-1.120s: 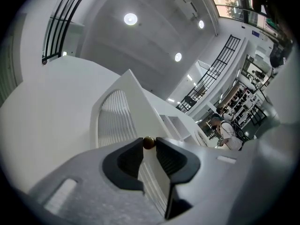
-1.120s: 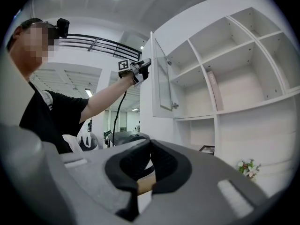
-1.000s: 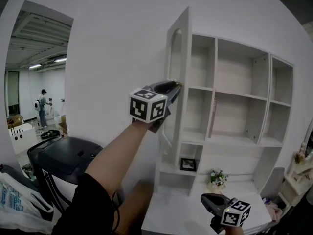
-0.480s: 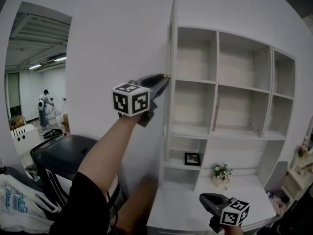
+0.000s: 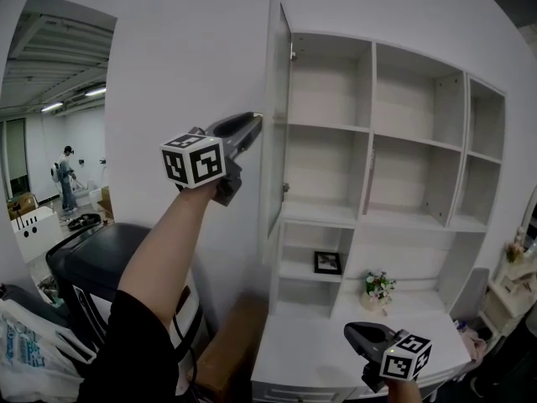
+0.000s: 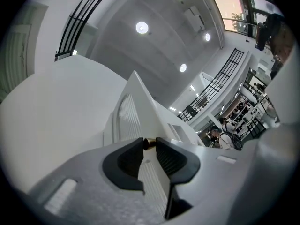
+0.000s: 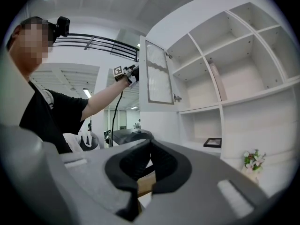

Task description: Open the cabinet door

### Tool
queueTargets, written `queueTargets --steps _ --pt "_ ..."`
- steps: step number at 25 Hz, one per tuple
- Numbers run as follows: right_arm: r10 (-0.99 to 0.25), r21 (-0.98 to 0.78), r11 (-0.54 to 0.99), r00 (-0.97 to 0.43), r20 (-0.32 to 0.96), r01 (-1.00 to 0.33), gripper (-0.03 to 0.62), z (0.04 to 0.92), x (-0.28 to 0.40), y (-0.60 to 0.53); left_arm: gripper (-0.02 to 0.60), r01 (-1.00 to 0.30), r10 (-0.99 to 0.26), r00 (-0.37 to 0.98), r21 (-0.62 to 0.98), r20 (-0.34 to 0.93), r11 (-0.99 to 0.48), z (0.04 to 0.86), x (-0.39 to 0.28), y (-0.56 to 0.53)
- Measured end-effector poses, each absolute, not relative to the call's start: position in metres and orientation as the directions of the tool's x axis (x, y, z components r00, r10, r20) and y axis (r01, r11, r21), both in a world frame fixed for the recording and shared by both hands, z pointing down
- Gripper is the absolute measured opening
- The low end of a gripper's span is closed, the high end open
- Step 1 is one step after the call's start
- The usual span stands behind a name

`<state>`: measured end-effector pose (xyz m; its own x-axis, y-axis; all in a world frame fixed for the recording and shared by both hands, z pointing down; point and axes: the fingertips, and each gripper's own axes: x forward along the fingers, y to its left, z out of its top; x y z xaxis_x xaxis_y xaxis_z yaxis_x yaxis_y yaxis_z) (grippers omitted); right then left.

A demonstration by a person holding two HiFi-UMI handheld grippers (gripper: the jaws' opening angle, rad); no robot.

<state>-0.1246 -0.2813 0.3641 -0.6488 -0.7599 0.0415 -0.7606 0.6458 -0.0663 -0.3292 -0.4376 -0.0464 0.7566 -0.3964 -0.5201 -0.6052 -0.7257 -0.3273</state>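
Observation:
The white cabinet door (image 5: 274,124) has a ribbed glass panel and stands swung out from the left end of the shelf unit (image 5: 394,141). My left gripper (image 5: 254,121) is raised at the door's free edge, shut on its small brass knob (image 6: 149,143), which sits between the black pads. The right gripper view shows the door (image 7: 158,74) wide open with the left gripper (image 7: 131,73) at its edge. My right gripper (image 5: 350,332) hangs low over the desk top, jaws shut (image 7: 149,144) with nothing in them.
The open shelves hold a small picture frame (image 5: 326,262), and a flower pot (image 5: 377,290) stands on the white desk (image 5: 302,355). Left of the desk are a black machine (image 5: 92,267), a brown box (image 5: 226,342) and a white bag (image 5: 33,342). A person (image 5: 65,179) stands far off.
The door has swung further out to the left, from half open to nearly square with the cabinet. My left gripper moved left with the knob. The right gripper stayed low.

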Motion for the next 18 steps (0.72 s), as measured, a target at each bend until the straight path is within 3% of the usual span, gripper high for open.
queueTargets --steps 12,18 --pt "-0.776 -0.053 0.626 -0.628 0.058 -0.778 -0.003 0.367 -0.132 -0.294 0.075 -0.653 -0.449 0.737 -0.360 -0.506 -0.666 -0.029 -0.335 -0.431" --pt "-0.763 -0.045 0.644 -0.646 0.022 -0.763 -0.003 0.353 -0.131 -0.295 0.087 -0.653 -0.489 0.732 -0.283 -0.475 -0.703 0.037 -0.352 -0.417"
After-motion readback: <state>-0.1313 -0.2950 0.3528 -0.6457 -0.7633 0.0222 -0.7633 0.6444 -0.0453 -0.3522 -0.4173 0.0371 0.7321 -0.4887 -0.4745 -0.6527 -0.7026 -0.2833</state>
